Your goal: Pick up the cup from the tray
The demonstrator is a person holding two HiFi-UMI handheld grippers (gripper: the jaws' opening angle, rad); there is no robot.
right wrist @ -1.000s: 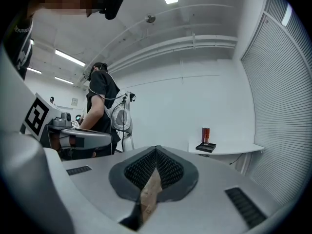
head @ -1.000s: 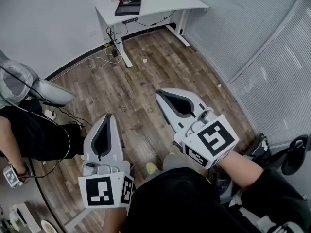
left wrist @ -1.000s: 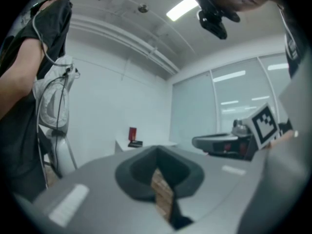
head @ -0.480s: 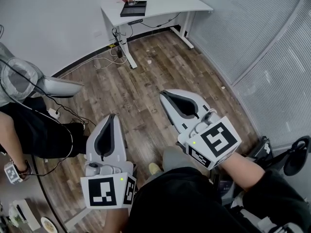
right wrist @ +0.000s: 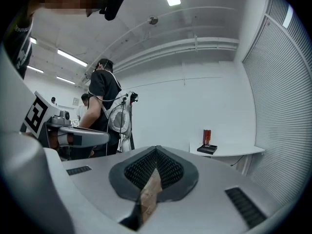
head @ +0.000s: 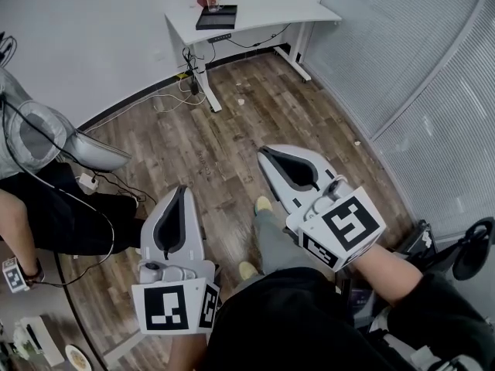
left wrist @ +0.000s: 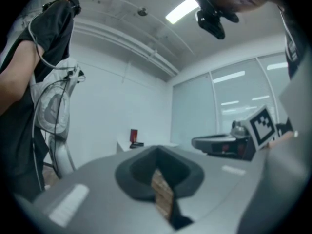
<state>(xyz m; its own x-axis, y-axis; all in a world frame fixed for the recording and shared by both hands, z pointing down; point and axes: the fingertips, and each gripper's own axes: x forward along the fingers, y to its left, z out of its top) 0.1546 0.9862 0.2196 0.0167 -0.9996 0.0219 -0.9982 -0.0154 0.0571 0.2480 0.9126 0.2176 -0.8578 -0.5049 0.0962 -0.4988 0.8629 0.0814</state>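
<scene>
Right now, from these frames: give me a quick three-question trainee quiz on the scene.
1. True or false: the left gripper holds the cup.
2. The tray sits on: A) the floor, B) the white desk, C) a chair.
3. Fill in: the jaws of the right gripper are ____.
Key: 1 false; 2 B; 3 shut.

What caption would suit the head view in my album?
Left gripper and right gripper, both shut and empty, over a wooden floor, facing a white desk holding a black tray.
</scene>
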